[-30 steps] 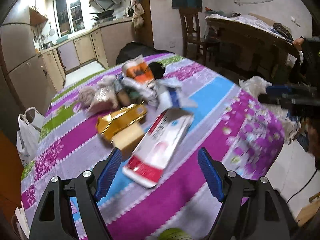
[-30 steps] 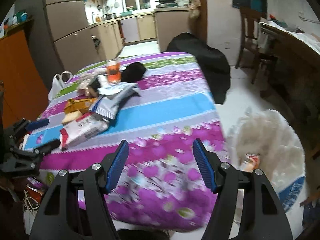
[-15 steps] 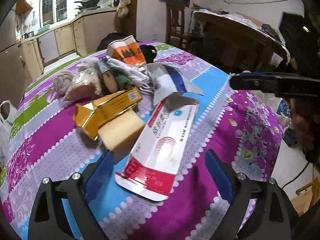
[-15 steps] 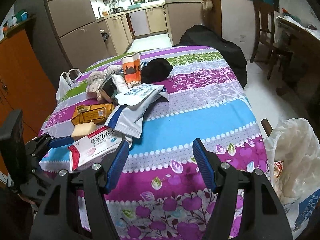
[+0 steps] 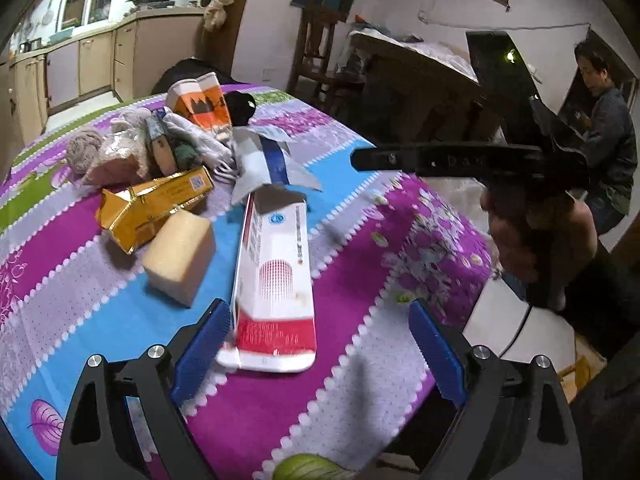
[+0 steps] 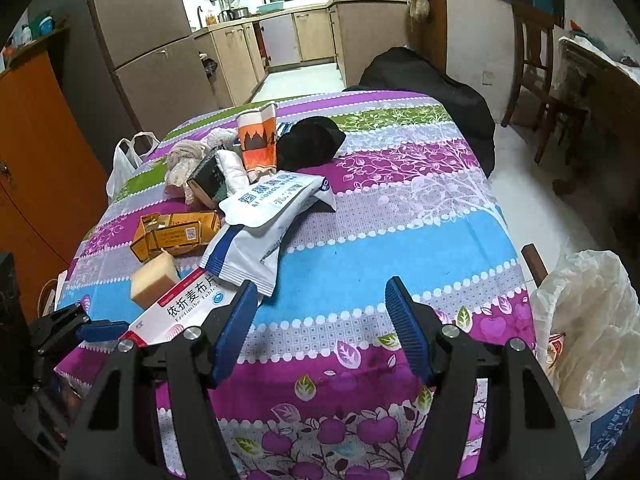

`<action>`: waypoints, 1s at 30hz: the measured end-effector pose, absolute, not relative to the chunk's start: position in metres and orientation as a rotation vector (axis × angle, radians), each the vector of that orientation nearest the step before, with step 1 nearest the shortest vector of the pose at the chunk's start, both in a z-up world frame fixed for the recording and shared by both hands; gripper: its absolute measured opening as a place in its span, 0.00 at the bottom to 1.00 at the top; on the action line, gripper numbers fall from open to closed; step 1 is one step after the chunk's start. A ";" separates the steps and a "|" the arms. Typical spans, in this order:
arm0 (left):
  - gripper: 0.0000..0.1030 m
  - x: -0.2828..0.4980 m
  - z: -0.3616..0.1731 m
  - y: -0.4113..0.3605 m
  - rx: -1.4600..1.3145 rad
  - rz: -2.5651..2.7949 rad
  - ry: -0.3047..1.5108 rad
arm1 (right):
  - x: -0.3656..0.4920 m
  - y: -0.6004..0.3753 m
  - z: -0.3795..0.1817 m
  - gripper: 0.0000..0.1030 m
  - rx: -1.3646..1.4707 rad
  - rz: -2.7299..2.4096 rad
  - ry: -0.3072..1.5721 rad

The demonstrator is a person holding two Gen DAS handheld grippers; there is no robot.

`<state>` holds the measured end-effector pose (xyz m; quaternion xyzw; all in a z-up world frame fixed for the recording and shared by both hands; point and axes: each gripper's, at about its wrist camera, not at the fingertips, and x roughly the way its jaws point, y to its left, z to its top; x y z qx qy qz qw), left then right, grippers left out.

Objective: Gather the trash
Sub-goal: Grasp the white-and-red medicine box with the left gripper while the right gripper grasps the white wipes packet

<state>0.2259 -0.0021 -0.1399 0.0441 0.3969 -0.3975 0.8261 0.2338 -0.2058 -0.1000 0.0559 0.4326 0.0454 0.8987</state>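
Observation:
A red-and-white medicine box point(image 5: 276, 276) lies flat on the striped tablecloth point(image 5: 360, 360). Its near end sits between the wide-open jaws of my left gripper point(image 5: 318, 346), and the left pad point(image 5: 200, 340) is right at the box's edge while the right pad stands well clear. Beyond the box are a beige block point(image 5: 180, 256), a gold carton point(image 5: 156, 200), white-and-blue packets point(image 6: 272, 208) and an orange paper cup point(image 5: 200, 102). My right gripper point(image 6: 322, 328) hangs open over bare cloth near the table's front, with nothing between its fingers.
A white plastic bag point(image 6: 592, 320) stands by the table's right corner. A black cap point(image 6: 308, 142) and crumpled wrappers point(image 5: 116, 152) lie at the far end of the pile. A hand point(image 5: 540, 236) holds the right gripper, and a person point(image 5: 608, 120) sits at the back right.
The left gripper tipped downward and opened wider, so the medicine box's near end now lies between its jaws. The right gripper swung from the bag side to over the table.

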 end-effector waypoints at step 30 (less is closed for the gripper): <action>0.46 0.240 -0.162 -0.046 0.147 -0.697 0.827 | 0.327 -0.199 -0.125 0.29 0.509 0.308 1.166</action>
